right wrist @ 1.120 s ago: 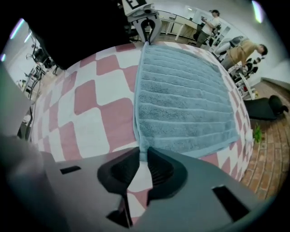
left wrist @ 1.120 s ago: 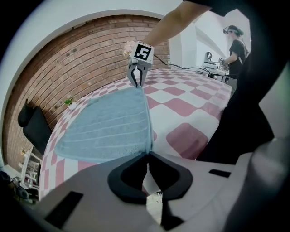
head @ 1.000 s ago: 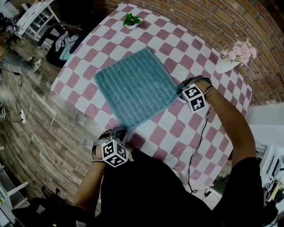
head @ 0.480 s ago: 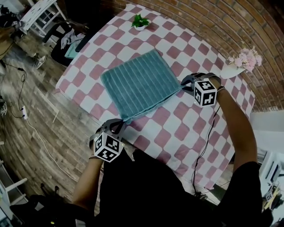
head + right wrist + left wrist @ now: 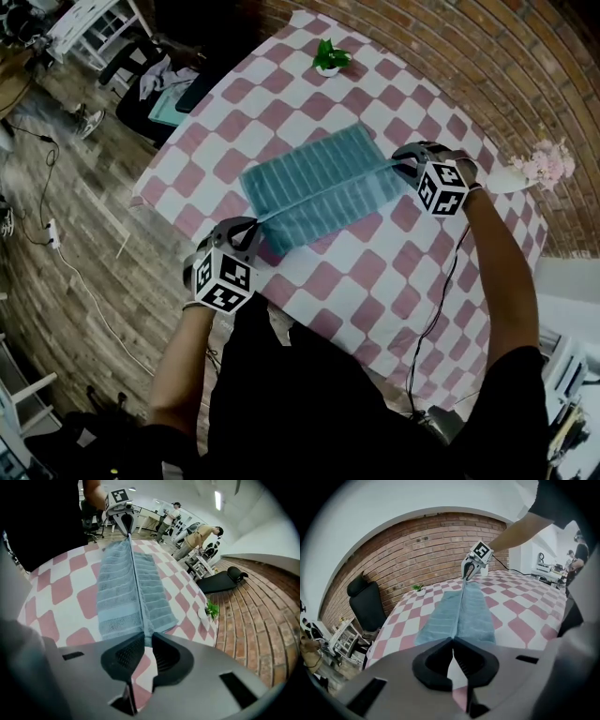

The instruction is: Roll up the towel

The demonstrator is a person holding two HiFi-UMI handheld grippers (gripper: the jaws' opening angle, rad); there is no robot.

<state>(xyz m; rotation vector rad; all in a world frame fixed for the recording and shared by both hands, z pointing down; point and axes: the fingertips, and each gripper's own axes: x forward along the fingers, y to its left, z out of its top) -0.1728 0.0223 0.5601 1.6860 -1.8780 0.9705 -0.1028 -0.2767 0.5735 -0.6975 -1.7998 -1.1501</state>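
Observation:
A teal ribbed towel [image 5: 309, 183] lies on the red-and-white checked table [image 5: 375, 272], its near edge lifted and pulled taut between my two grippers. My left gripper [image 5: 255, 223] is shut on the towel's left near corner. My right gripper [image 5: 398, 169] is shut on the right near corner. In the left gripper view the towel [image 5: 459, 616] runs from my jaws [image 5: 452, 641] to the right gripper [image 5: 469, 571]. In the right gripper view the towel [image 5: 126, 592] hangs both sides of the tight edge, from my jaws [image 5: 144, 641] to the left gripper [image 5: 125, 524].
A small potted plant [image 5: 328, 58] stands at the table's far edge and a vase of pink flowers [image 5: 548, 164] at the right. A black chair [image 5: 178, 84] and a white shelf [image 5: 84, 23] stand on the wooden floor to the left. A brick wall [image 5: 487, 56] lies behind.
Both grippers rose and carried the towel's near edge toward the far side. The flat towel now shows narrower, with its lifted edge stretched between the grippers.

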